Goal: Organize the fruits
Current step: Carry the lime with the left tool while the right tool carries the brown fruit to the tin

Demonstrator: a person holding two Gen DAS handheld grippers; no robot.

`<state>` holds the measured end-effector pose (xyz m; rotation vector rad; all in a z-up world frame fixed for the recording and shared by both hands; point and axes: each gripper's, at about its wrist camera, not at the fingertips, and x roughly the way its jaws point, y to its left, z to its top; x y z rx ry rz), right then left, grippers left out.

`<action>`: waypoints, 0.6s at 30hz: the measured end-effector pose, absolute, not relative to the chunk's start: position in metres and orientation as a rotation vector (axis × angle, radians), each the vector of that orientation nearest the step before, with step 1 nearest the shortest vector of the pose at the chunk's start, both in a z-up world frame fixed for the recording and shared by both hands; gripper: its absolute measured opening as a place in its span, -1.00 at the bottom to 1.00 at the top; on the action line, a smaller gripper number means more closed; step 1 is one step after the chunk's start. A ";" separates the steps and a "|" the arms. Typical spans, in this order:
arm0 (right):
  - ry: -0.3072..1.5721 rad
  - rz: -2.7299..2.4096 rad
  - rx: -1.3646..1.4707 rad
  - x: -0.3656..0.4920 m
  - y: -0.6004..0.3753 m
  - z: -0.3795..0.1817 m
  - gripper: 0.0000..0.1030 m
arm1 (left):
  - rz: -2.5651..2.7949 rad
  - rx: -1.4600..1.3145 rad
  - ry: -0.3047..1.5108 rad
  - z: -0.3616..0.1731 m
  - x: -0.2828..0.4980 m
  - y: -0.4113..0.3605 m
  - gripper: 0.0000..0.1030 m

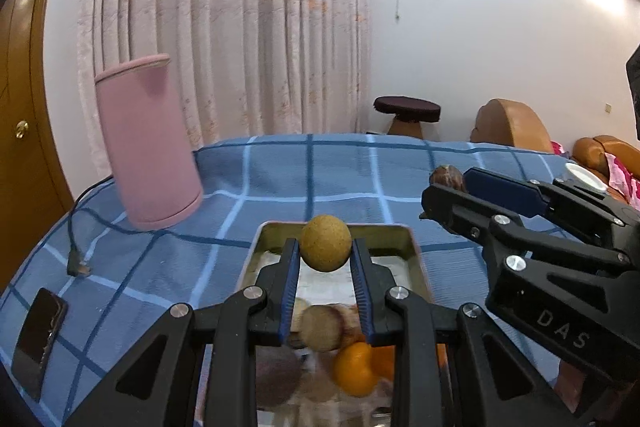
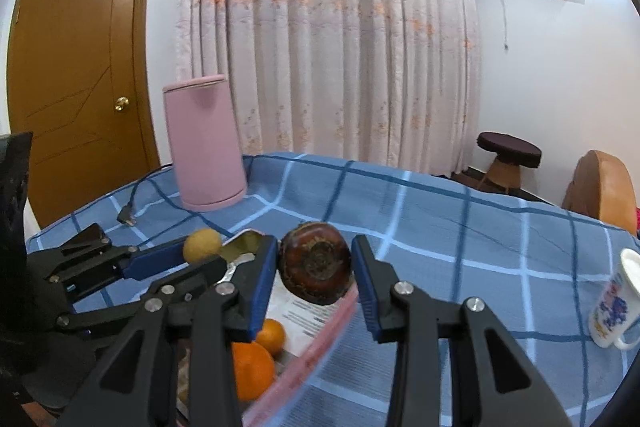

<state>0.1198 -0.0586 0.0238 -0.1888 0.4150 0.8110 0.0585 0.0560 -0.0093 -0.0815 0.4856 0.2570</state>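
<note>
My left gripper [image 1: 326,247] is shut on a small round tan fruit [image 1: 326,247] and holds it above a metal tray [image 1: 412,251] on the blue checked tablecloth. In the tray lie oranges [image 1: 354,369], a second tan fruit [image 1: 321,327] and a dark purplish fruit [image 1: 276,375]. My right gripper [image 2: 314,259] is shut on a dark brown-red round fruit [image 2: 315,263], held over the tray's right side. The right gripper also shows in the left wrist view [image 1: 444,187], the left one in the right wrist view [image 2: 200,247]. Two oranges [image 2: 252,367] show below.
A pink cylinder container [image 1: 150,143] stands at the back left with a dark cable [image 1: 78,263] beside it. A phone [image 1: 38,339] lies at the left edge. A white printed mug [image 2: 614,299] stands at the right. A pink-rimmed clear piece [image 2: 316,343] lies under the right gripper.
</note>
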 end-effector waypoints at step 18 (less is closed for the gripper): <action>0.586 0.835 -0.194 0.143 -0.026 -0.016 -0.21 | 0.247 -0.121 0.559 -0.033 0.065 0.082 -0.47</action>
